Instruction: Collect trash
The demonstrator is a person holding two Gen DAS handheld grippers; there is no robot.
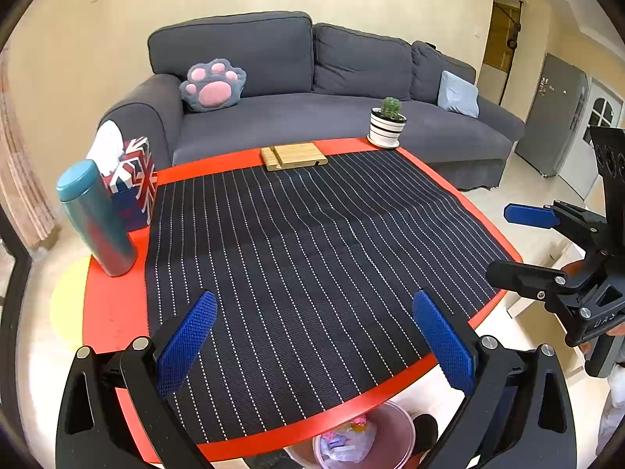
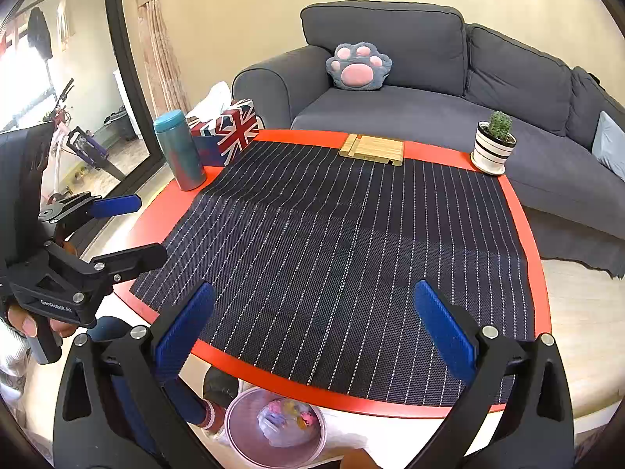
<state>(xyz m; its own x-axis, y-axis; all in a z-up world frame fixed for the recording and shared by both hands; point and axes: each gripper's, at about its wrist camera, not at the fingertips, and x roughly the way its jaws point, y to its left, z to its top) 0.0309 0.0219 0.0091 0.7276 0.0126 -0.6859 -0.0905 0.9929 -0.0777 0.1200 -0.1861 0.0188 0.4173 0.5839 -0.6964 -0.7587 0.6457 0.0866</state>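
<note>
Both grippers hang above the near edge of a red table (image 1: 113, 312), side by side and apart. The left gripper (image 1: 312, 336) has its blue pads (image 1: 187, 340) spread wide with nothing between them, and the right gripper (image 2: 312, 332) is likewise wide open and empty; each shows at the edge of the other's view, jaws parted there too. A dark striped mat (image 1: 312, 242) covers most of the tabletop and is bare. The trash sits off the table: a pink bin (image 2: 275, 426) stands on the floor just under the near edge, between the two grippers, holding a crumpled clear bag (image 2: 281, 422) with colourful scraps inside. At the far left of the table a teal bottle (image 1: 95, 217) stands upright just beside a flag-patterned tissue box (image 1: 134, 179). A wooden stand (image 1: 293, 155) lies at the far edge, and a potted cactus (image 1: 387, 121) stands at the far right corner. A grey sofa (image 1: 312, 109) lies beyond, with a paw cushion (image 1: 213, 85) on its left seat.
</note>
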